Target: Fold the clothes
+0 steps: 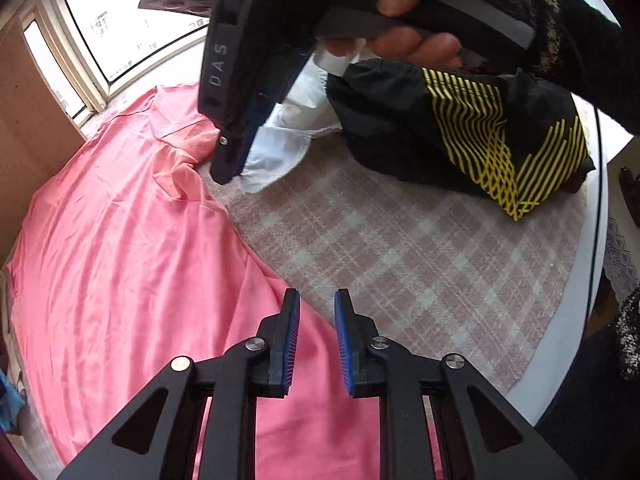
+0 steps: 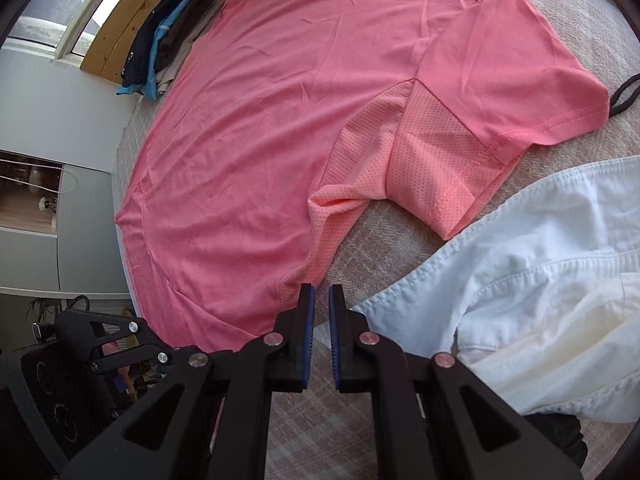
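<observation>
A pink T-shirt lies spread flat on the plaid-covered table, one short sleeve stretched out to the side. My left gripper hovers over the shirt's edge, open a little, with nothing between its blue pads. My right gripper, held by a gloved hand, points down at the mesh side panel under the sleeve. Its jaws stand almost together with only a thin slit, and no cloth is in it. In the left wrist view the right gripper has its tips just by the bunched armpit fabric.
A crumpled white garment lies right beside the sleeve. A black garment with yellow stripes sits behind it. Dark and blue clothes are piled at the far end. The table's white rim curves round on the right.
</observation>
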The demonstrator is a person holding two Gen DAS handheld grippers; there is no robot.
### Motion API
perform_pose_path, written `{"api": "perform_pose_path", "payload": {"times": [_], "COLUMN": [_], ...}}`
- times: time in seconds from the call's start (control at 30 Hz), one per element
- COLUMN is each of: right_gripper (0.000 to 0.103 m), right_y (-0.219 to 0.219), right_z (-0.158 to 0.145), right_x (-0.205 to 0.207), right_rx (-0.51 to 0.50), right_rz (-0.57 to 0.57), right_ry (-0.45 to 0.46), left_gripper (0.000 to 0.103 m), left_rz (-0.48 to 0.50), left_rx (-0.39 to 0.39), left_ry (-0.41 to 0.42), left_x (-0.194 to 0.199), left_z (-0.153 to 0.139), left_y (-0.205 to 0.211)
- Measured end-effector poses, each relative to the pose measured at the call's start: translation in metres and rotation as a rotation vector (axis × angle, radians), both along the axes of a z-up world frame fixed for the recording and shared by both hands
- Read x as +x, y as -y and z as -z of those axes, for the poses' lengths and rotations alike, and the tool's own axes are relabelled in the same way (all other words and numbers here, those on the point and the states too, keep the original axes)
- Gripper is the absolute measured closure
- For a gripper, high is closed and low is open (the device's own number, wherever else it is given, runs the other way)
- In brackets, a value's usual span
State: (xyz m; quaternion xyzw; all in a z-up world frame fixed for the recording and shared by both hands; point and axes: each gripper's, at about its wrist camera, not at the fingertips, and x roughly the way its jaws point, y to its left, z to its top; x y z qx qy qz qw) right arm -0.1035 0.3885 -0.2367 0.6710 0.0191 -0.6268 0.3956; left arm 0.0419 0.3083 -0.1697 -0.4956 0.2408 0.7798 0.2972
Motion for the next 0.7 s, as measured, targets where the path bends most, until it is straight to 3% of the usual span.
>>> {"api": "perform_pose_path", "payload": {"times": [0.07, 0.2, 0.57, 0.7], "right_gripper": [0.086, 0.084, 0.084, 0.084], "right_y": [0.006, 0.014, 0.026, 0.029], "right_z": [0.004, 0.005, -0.001, -0.001], "right_x": [0.003, 0.008, 0.005, 0.006], "right_rx": [0.002, -0.001, 0.010, 0.013], "right_rz": [-0.013, -0.038, -0.073, -0.085], "right_ry": [0.008, 0.013, -0.022, -0.012], "left_gripper": [0.086, 0.085, 0.083, 0.083], "left_rz": [-0.024, -0.056, -0.116, -0.105], "left_rx": [-0.026, -0.095, -0.075, -0.025], "left_ry": [-0.001, 0.021, 0.007, 0.001], "left_x": [-0.015, -0.027, -0.016, -0.007], "left_z": [0.007, 0.021, 0.016, 0.003], "left_y": [0.003, 0.017, 0.038, 0.032]}}
